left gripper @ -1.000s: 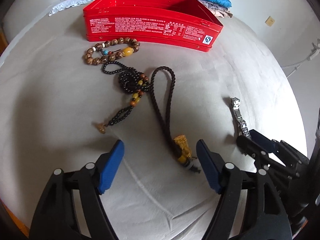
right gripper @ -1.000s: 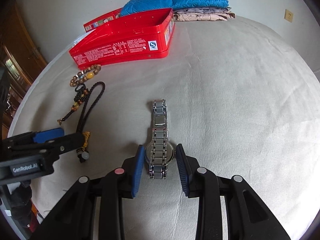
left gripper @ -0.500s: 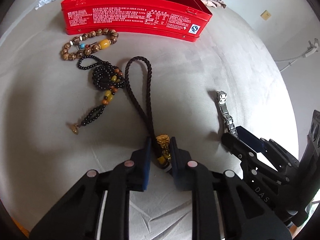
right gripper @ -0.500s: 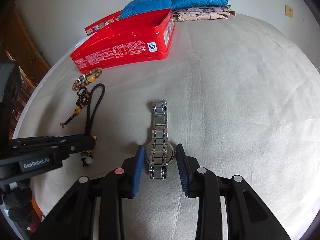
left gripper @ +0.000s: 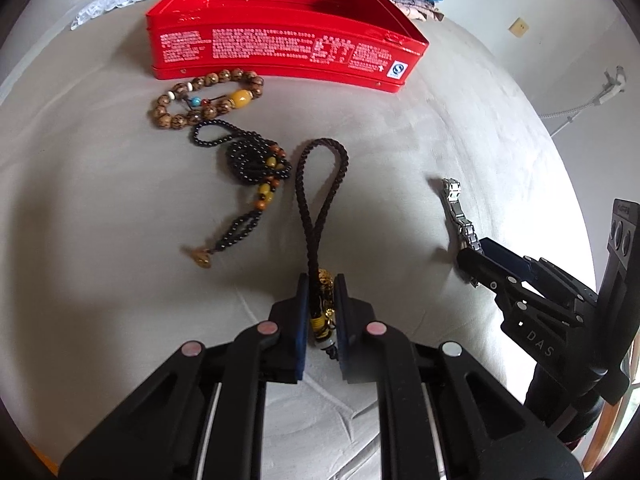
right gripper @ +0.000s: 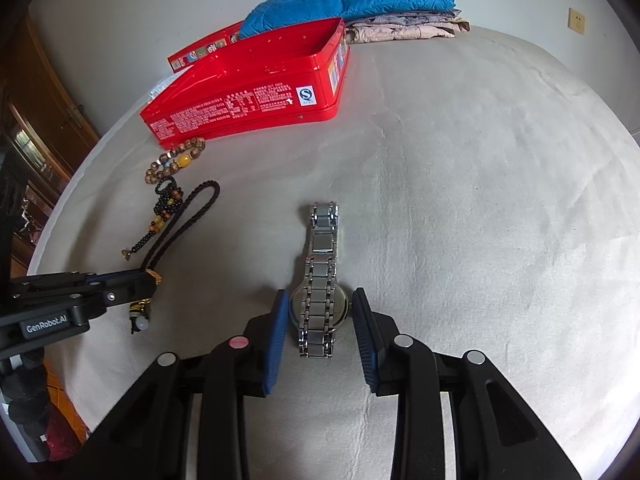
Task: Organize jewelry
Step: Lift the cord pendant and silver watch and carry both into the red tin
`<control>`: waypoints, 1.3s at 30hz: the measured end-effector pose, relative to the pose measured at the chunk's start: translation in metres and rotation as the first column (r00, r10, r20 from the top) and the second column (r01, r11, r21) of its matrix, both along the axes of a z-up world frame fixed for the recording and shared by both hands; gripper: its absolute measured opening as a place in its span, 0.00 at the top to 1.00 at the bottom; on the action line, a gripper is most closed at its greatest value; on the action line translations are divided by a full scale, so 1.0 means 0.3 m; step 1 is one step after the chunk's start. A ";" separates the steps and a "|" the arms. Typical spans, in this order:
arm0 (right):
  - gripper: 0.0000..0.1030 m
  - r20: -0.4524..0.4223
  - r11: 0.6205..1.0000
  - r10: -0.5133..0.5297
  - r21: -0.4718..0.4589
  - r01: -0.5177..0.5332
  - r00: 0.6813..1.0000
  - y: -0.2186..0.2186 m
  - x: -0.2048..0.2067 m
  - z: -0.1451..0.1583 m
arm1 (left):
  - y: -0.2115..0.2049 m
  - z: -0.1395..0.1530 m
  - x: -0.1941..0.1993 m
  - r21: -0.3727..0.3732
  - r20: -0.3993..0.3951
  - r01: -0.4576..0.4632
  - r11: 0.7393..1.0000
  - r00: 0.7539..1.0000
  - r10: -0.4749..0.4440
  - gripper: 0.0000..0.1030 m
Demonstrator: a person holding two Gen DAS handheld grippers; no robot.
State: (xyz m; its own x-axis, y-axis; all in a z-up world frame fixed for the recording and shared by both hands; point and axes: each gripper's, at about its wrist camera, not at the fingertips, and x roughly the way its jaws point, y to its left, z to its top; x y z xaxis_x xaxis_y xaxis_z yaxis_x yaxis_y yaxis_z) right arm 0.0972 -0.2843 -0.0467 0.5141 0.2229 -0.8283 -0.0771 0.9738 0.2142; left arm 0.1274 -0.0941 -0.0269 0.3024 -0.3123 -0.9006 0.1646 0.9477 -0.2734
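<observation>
Two grabs are set: my left gripper [left gripper: 320,308] is clenched on the cord pendant [left gripper: 322,292], cord running straight ahead toward the red tin [left gripper: 280,46]. My right gripper [right gripper: 320,320] sits on the bed, jaws bracketing the watch [right gripper: 320,280], contact unclear.

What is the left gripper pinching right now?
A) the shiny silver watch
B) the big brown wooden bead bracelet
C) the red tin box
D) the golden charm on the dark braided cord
D: in the left wrist view the left gripper has its fingers closed against the golden charm on the dark braided cord, while the silver metal watch sits between the right gripper's fingers.
</observation>
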 end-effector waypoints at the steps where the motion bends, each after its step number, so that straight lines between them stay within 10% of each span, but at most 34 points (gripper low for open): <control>1: 0.69 -0.001 1.000 0.000 0.001 0.000 1.000 0.003 0.000 0.001 | -0.007 0.000 -0.007 -0.001 0.004 -0.001 1.000 1.000 0.001 0.90; 39: 0.69 0.074 0.990 0.116 0.069 -0.121 0.990 0.225 0.090 0.237 | 0.224 0.199 0.013 -0.056 0.203 -0.102 0.993 0.973 0.111 0.93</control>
State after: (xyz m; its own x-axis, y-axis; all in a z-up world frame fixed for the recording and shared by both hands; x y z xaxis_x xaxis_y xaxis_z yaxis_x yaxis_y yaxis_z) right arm 0.1242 -0.2167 0.0245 0.5362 0.3447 -0.7705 -0.2085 0.9386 0.2749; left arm 0.1312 -0.0270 0.0329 0.5134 -0.3071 -0.8013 0.1203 0.9503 -0.2871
